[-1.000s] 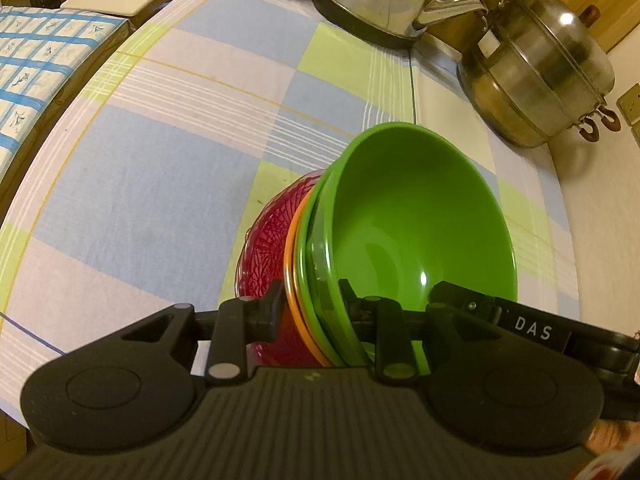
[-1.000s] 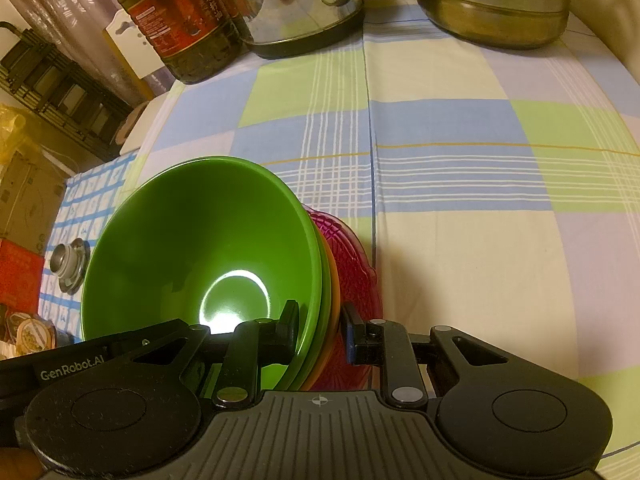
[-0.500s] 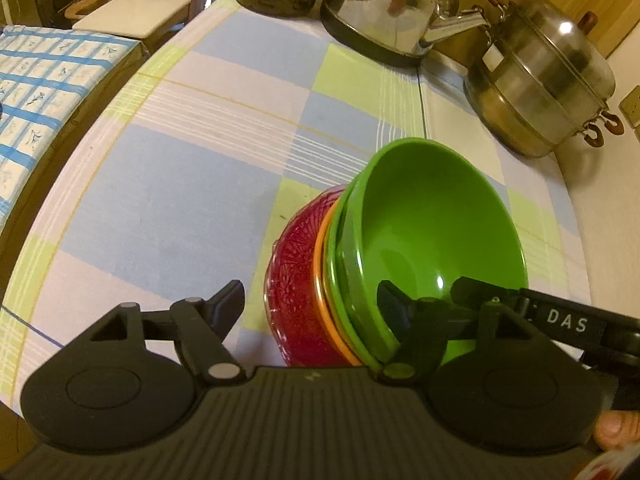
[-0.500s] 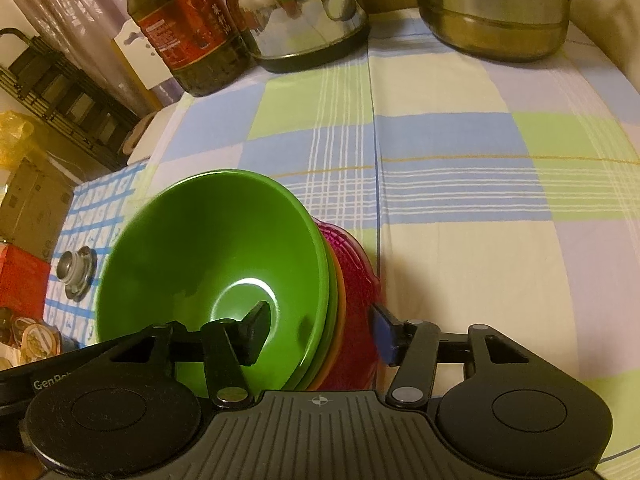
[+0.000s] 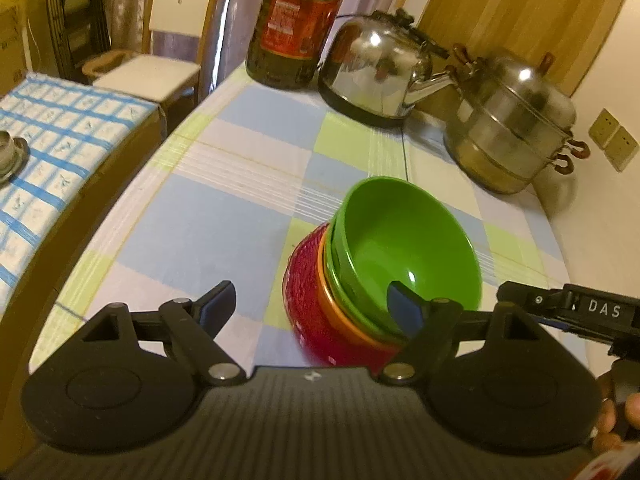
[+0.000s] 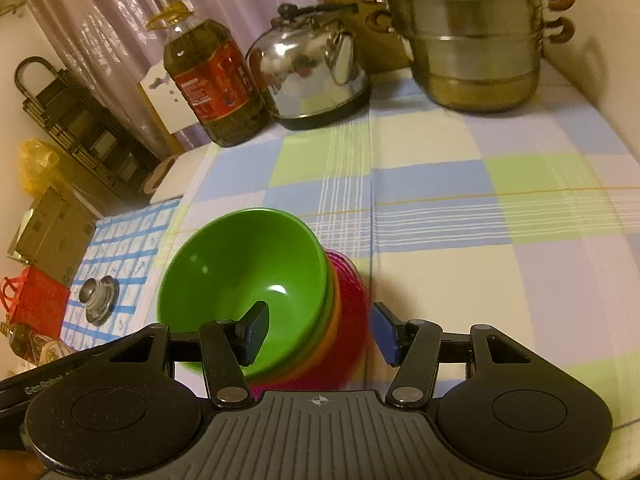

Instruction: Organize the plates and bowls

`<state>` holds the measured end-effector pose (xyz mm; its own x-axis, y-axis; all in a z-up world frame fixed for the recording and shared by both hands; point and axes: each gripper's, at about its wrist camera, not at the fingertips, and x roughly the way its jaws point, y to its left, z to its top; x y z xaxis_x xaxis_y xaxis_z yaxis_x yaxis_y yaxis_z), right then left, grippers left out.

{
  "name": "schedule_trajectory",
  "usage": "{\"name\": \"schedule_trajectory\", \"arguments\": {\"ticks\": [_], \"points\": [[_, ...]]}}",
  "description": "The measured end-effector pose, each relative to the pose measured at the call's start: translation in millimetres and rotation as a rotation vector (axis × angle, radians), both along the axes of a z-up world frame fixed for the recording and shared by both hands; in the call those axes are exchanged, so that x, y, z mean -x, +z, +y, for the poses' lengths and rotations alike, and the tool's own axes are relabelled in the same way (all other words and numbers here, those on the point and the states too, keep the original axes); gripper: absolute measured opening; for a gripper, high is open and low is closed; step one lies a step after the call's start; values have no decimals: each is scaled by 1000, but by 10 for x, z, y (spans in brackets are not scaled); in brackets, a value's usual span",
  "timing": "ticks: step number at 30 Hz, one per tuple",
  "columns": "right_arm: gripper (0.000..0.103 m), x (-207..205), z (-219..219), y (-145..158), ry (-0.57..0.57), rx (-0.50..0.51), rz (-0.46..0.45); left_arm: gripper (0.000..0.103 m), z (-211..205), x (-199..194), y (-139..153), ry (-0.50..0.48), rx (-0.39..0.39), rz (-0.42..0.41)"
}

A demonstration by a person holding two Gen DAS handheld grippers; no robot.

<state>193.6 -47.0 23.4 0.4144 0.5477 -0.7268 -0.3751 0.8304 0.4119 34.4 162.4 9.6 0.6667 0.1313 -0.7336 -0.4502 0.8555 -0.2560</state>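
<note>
A stack of nested bowls stands on the checked tablecloth (image 5: 224,216): a green bowl (image 5: 404,240) on top, a second green one and an orange one under it, and a red patterned bowl (image 5: 316,308) at the bottom. My left gripper (image 5: 312,304) hovers above the stack's near side with its jaws opening wide, and neither pad touches a bowl. In the right wrist view the green bowl (image 6: 240,272) and red bowl (image 6: 352,312) sit just ahead of my right gripper (image 6: 320,332), which is open, its pads straddling the rims without contact.
At the table's far end stand an oil bottle (image 5: 296,20), a steel kettle (image 5: 376,72) and a stacked steamer pot (image 5: 516,120). A chair (image 5: 148,72) and a lower surface with a blue checked cloth (image 5: 52,136) lie off the table's left edge.
Both grippers, which pinched the stacked bowls' rims a second ago, have let go, opened and drawn back and up. The stack stays on the cloth.
</note>
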Motion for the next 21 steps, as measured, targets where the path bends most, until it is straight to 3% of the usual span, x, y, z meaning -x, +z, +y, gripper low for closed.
{"name": "schedule_trajectory", "arguments": {"ticks": [4, 10, 21], "points": [[56, 260, -162, 23, 6, 19, -33, 81, -228, 274, 43, -6, -63, -26], [56, 628, -347, -56, 18, 40, -45, 81, -514, 625, 87, 3, -89, -84], [56, 1136, -573, -61, 56, 80, -127, 81, -938, 844, 157, -47, -166, -52]]}}
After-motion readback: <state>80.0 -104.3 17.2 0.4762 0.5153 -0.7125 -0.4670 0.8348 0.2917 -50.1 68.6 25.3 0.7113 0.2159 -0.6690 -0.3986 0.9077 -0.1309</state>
